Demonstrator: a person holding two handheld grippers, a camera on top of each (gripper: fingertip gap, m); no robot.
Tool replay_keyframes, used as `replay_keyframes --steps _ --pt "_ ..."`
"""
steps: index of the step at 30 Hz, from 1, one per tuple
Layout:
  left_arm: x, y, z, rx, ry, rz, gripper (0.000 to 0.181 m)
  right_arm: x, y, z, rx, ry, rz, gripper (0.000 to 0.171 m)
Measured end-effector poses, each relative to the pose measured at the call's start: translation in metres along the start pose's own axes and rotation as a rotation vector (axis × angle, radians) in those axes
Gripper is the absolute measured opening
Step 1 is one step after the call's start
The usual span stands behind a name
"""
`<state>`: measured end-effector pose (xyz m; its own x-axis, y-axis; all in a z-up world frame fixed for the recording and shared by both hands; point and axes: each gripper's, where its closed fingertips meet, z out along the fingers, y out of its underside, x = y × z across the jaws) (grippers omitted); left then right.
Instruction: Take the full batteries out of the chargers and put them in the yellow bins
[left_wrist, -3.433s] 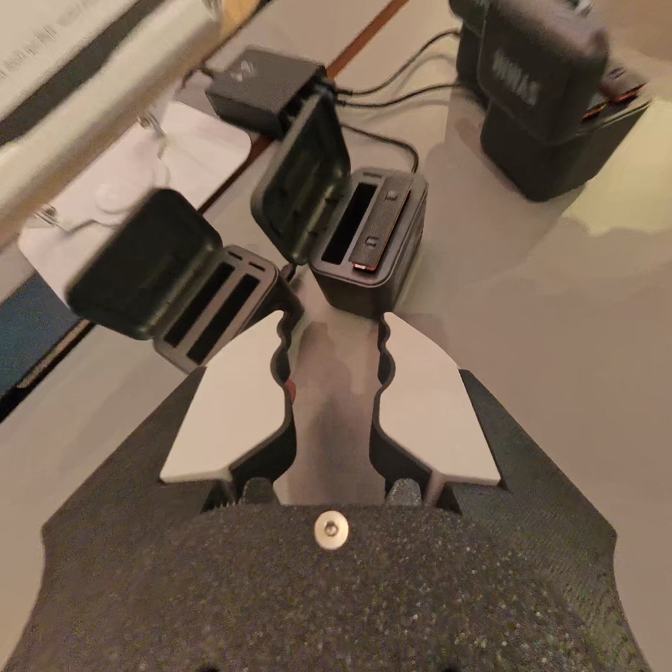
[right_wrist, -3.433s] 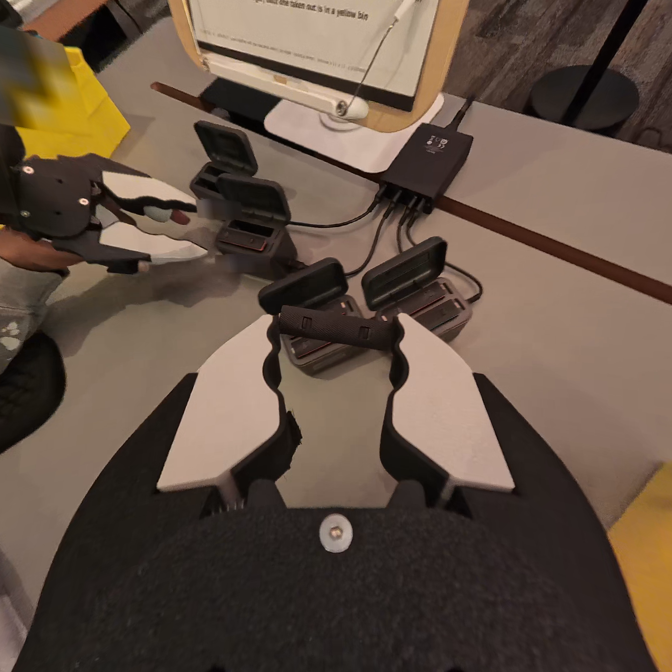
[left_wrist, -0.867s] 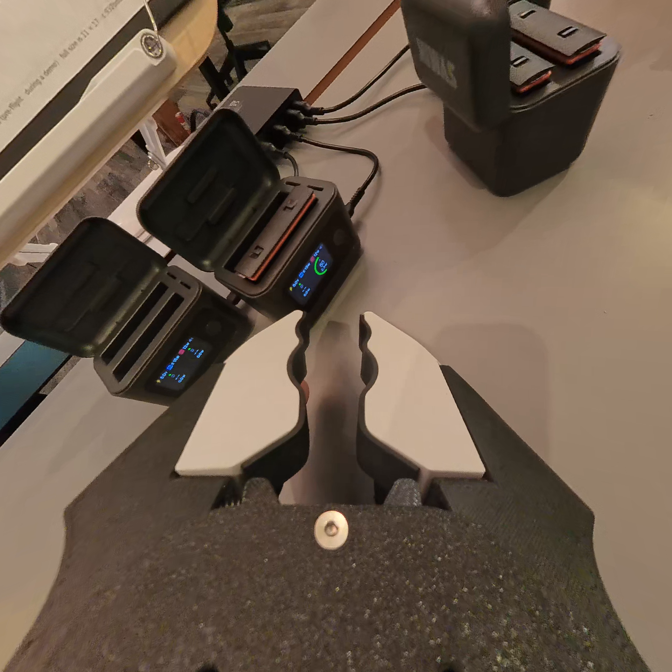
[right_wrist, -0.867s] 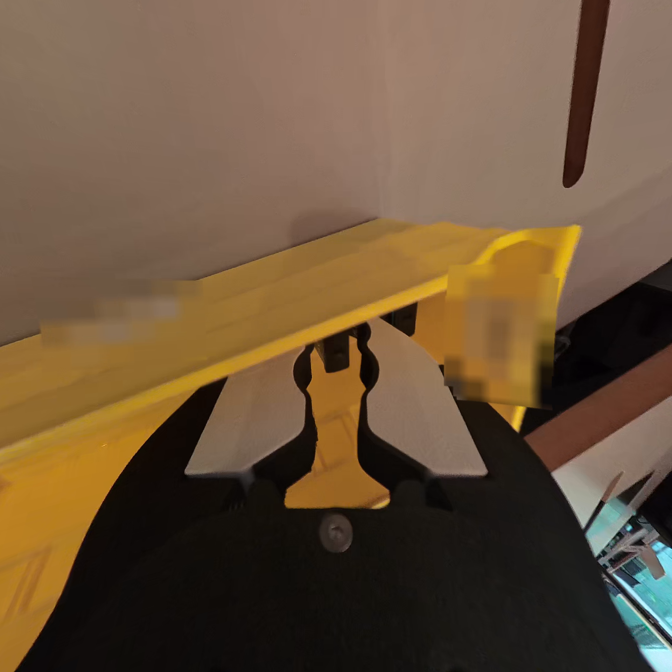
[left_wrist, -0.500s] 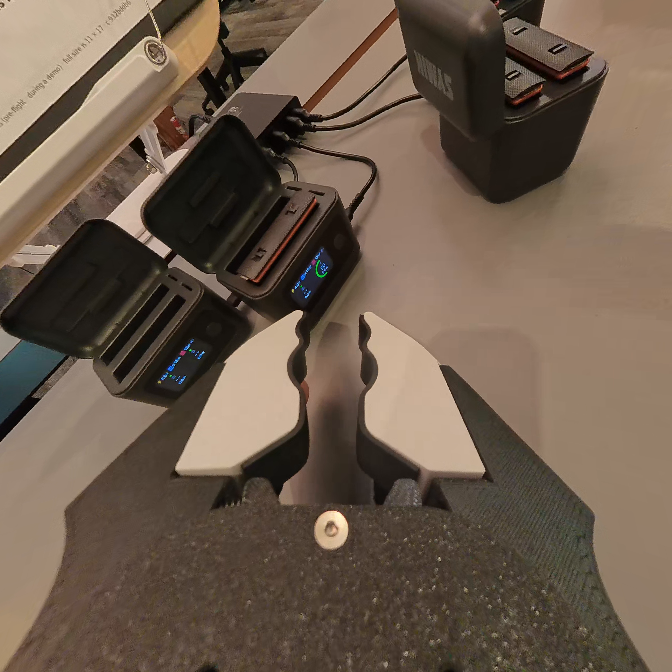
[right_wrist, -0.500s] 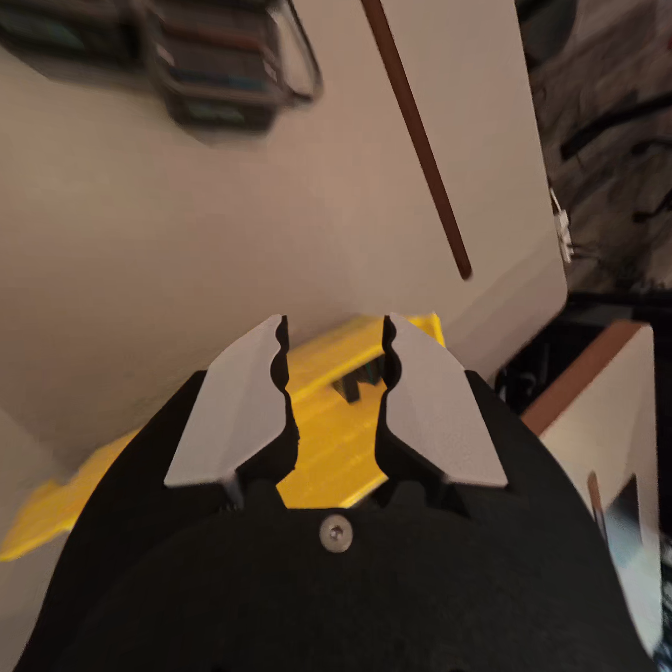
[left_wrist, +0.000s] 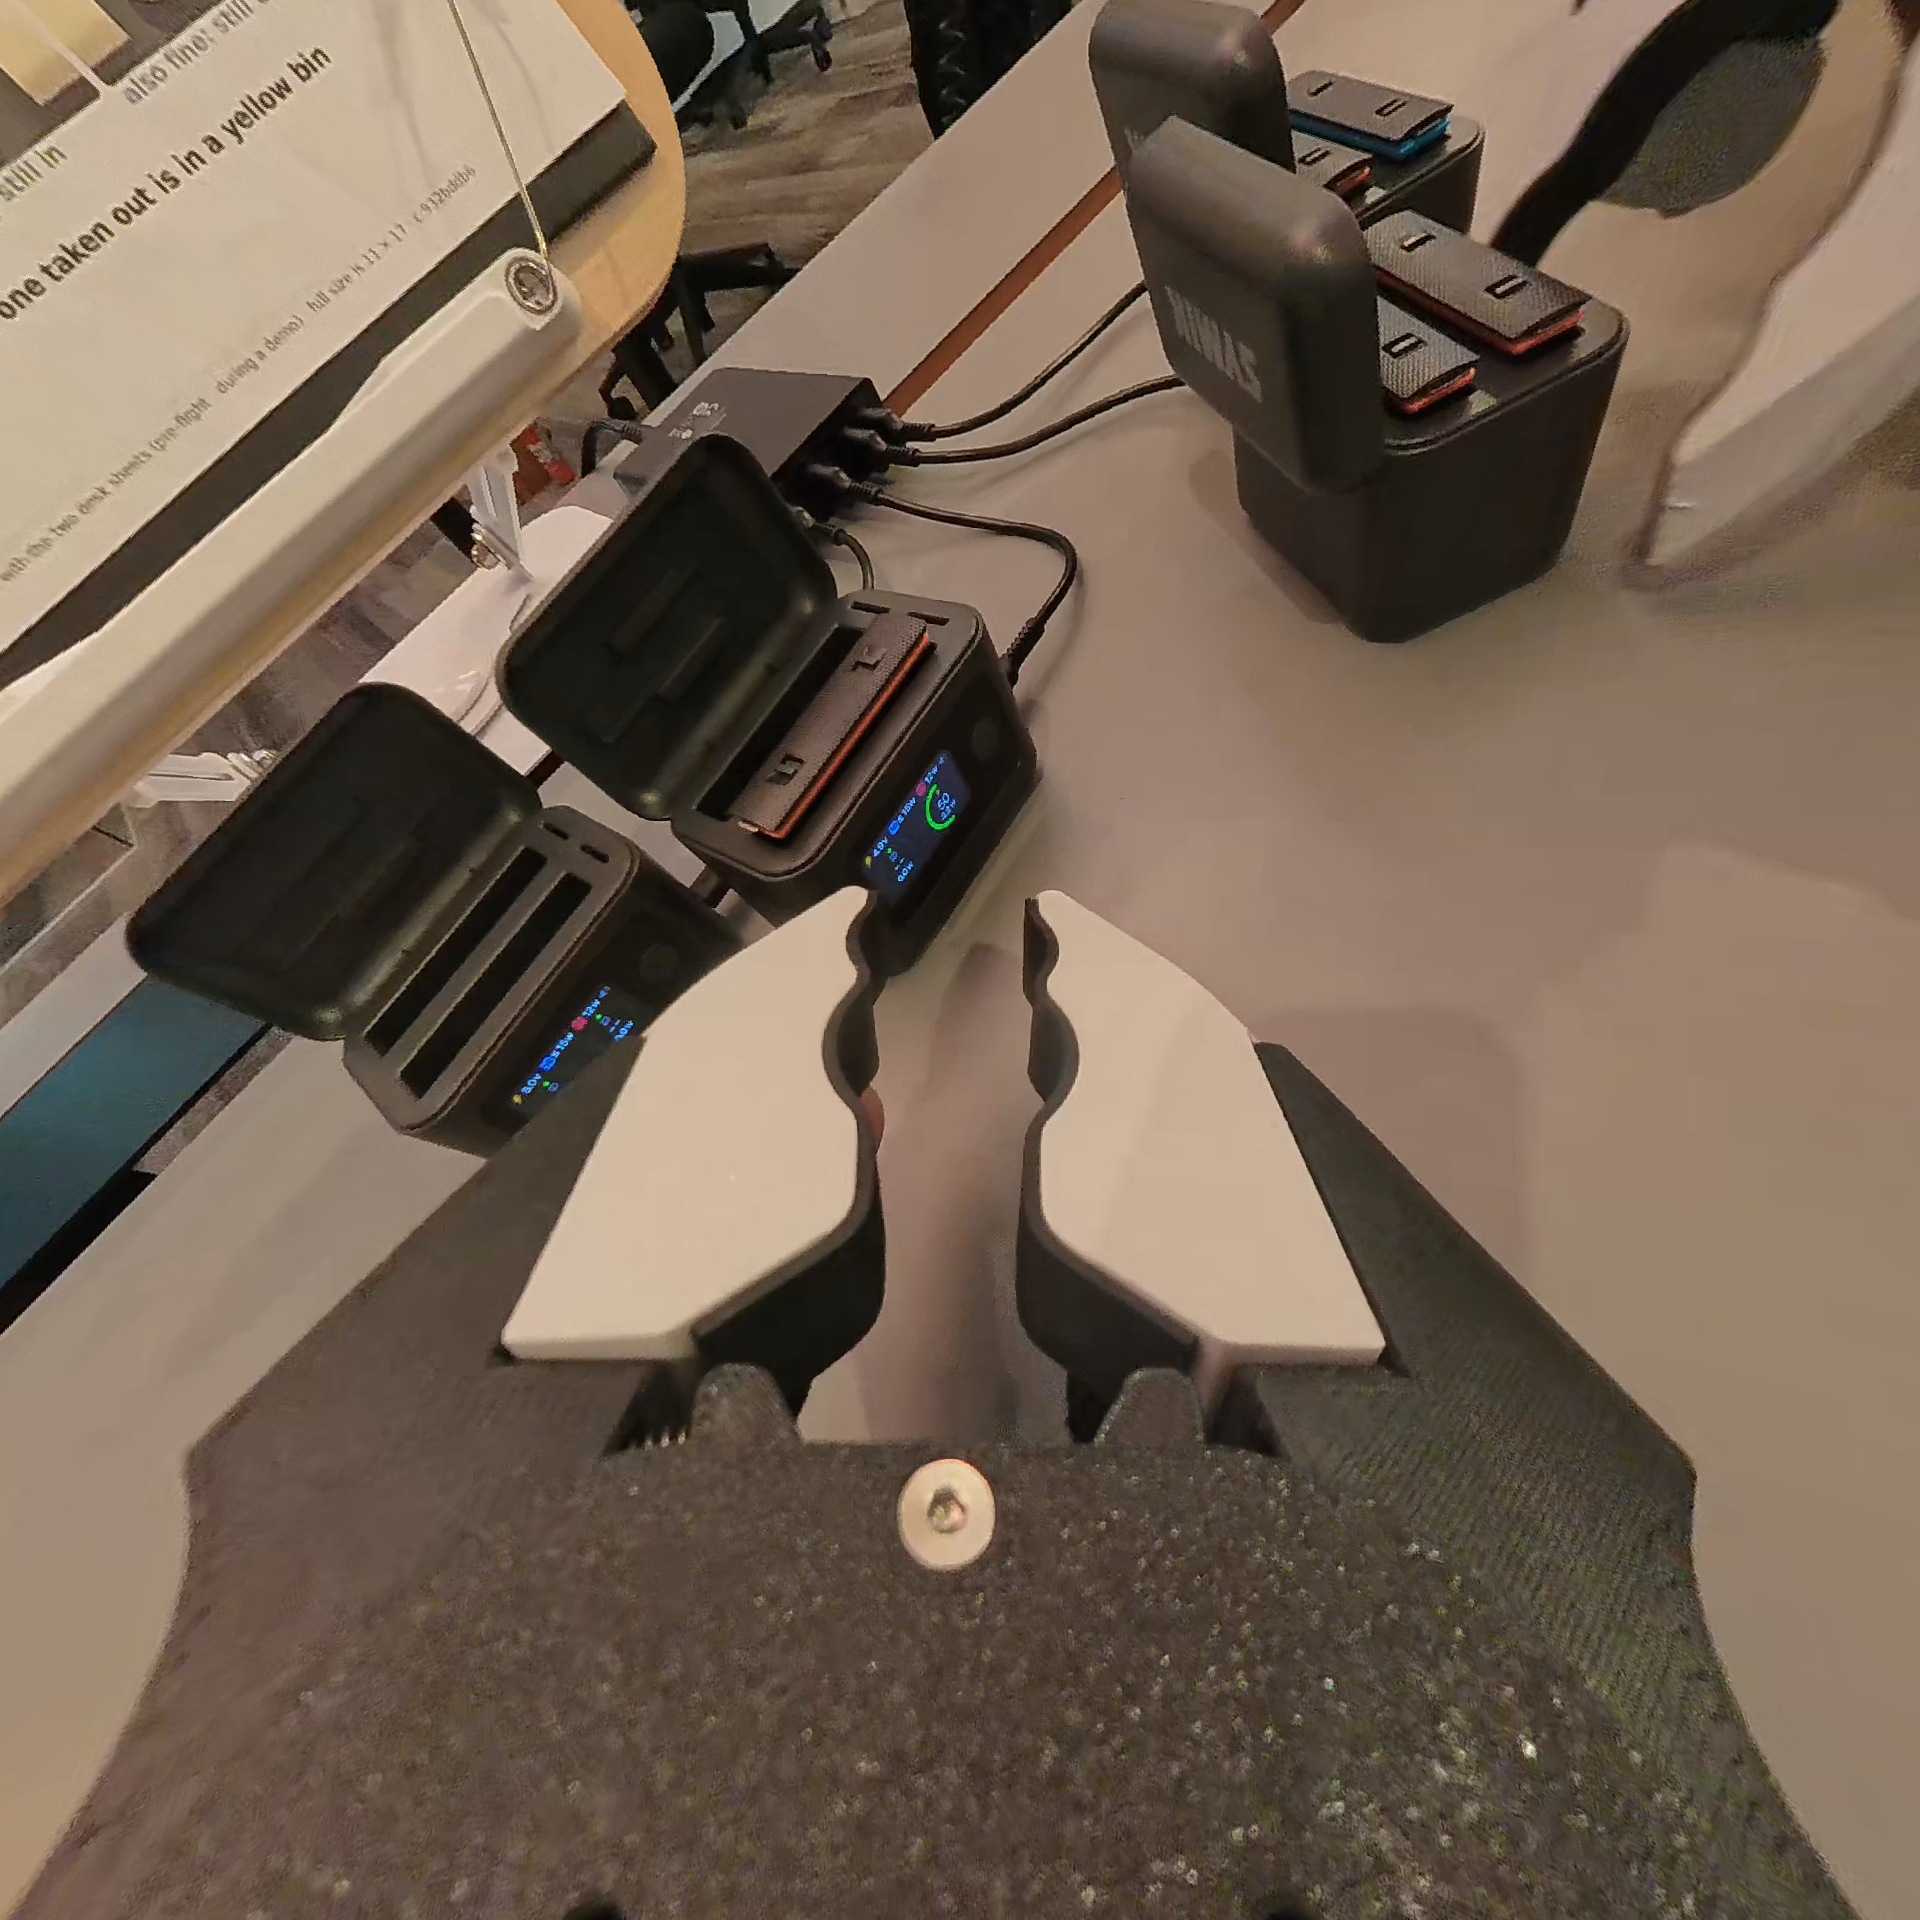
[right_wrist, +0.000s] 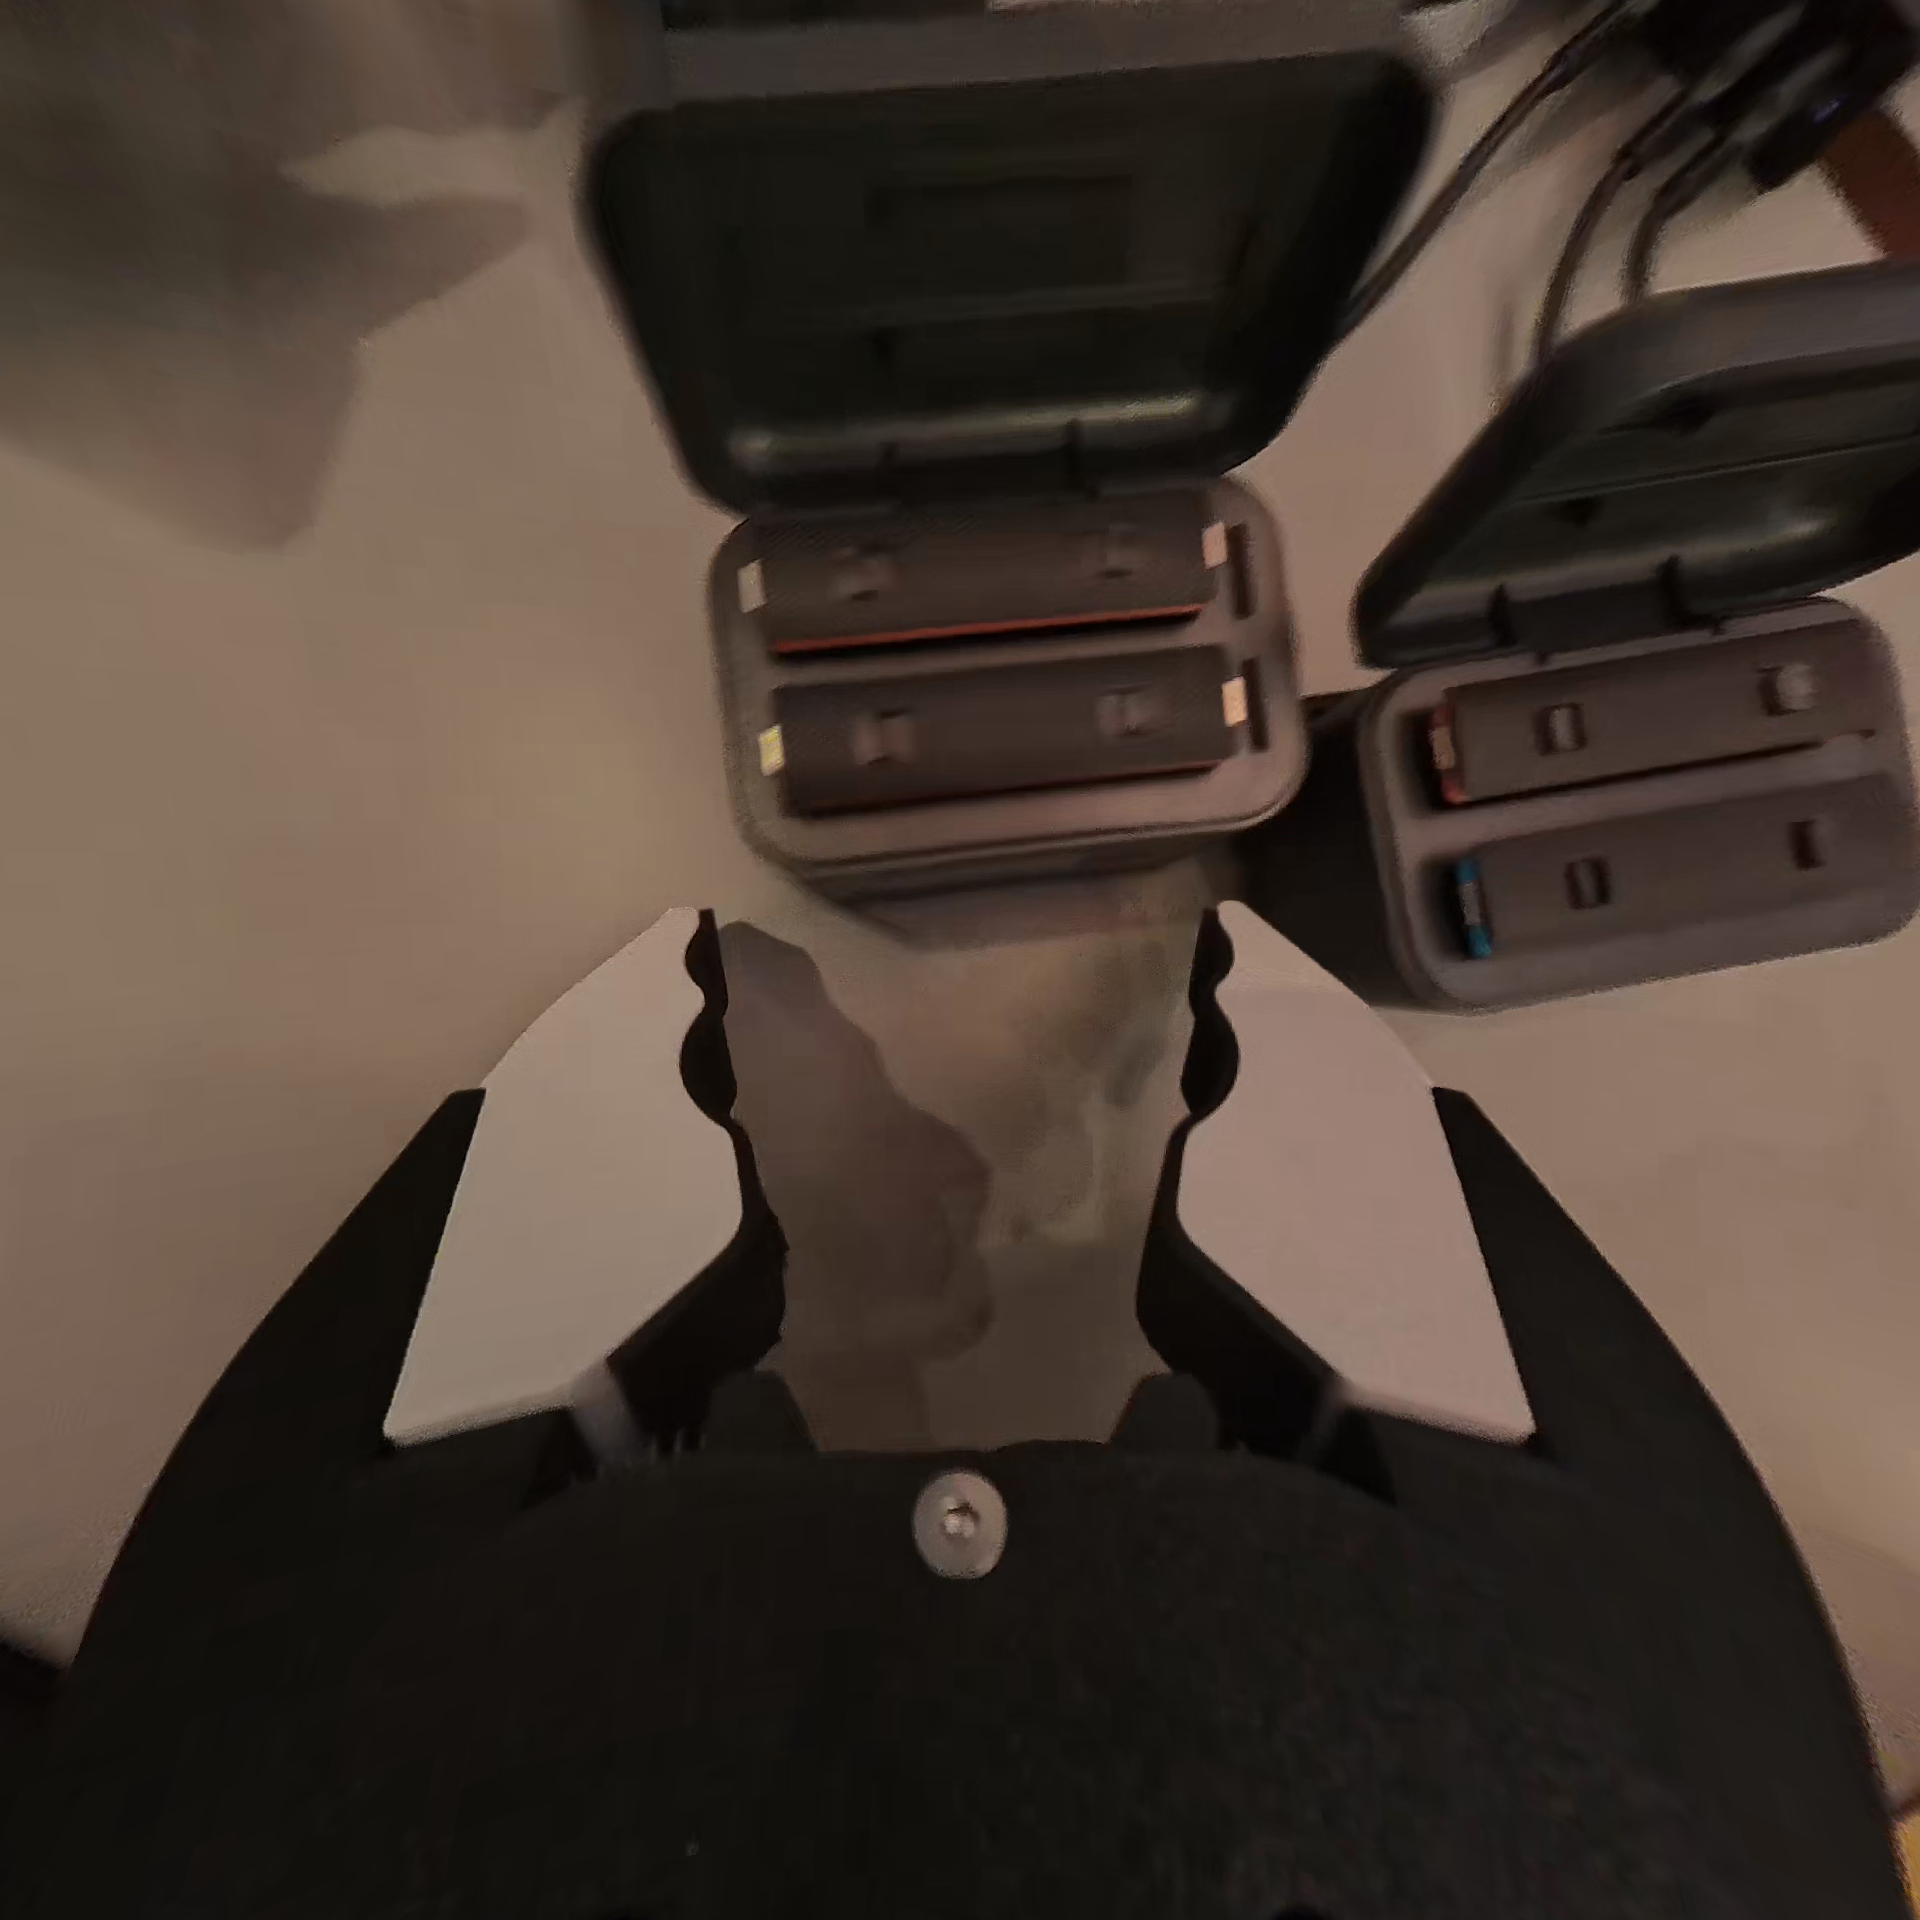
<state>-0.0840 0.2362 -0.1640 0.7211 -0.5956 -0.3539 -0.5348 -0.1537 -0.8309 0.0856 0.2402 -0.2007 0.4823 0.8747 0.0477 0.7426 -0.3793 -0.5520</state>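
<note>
My left gripper (left_wrist: 948, 914) is open a little and empty, low over the grey table, just in front of a black charger (left_wrist: 940, 821) with a lit screen and one orange-edged battery (left_wrist: 831, 727) in it. To its left, another open charger (left_wrist: 488, 997) has empty slots. My right gripper (right_wrist: 956, 920) is wide open and empty, just short of a charger (right_wrist: 1262, 727) with two orange-edged batteries (right_wrist: 997, 738). Beside it, a second charger (right_wrist: 1392, 935) holds two batteries (right_wrist: 1662, 883). It also shows blurred in the left wrist view (left_wrist: 1714, 156). No yellow bin is in view.
A black power hub (left_wrist: 769, 416) with several cables sits behind the chargers. A tilted sign board (left_wrist: 260, 312) stands at the back left. Two more open chargers (left_wrist: 1423, 499) stand at the far right of the left wrist view. The grey table (left_wrist: 1507, 987) spreads to the right. The black power hub (left_wrist: 769, 416) is about equally far from each gripper, around 25 cm.
My right gripper let the battery go in the yellow bin, swung back over the chargers and opened wide. My left gripper narrowed and has held nearly still over the last second.
</note>
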Motion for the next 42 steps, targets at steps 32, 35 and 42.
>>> replay_keyframes --steps 32,35,42 --pt "-0.005 0.000 0.000 0.028 0.005 -0.104 0.024 -0.005 -0.074 0.045 0.298 0.488 0.600 0.089" --pt "-0.006 0.000 -0.001 0.030 0.002 -0.102 0.024 -0.014 -0.075 0.035 0.367 0.381 0.624 0.097" --pt "-0.013 0.004 0.000 0.034 -0.015 -0.130 0.024 0.025 -0.071 -0.043 0.678 0.279 0.601 0.090"
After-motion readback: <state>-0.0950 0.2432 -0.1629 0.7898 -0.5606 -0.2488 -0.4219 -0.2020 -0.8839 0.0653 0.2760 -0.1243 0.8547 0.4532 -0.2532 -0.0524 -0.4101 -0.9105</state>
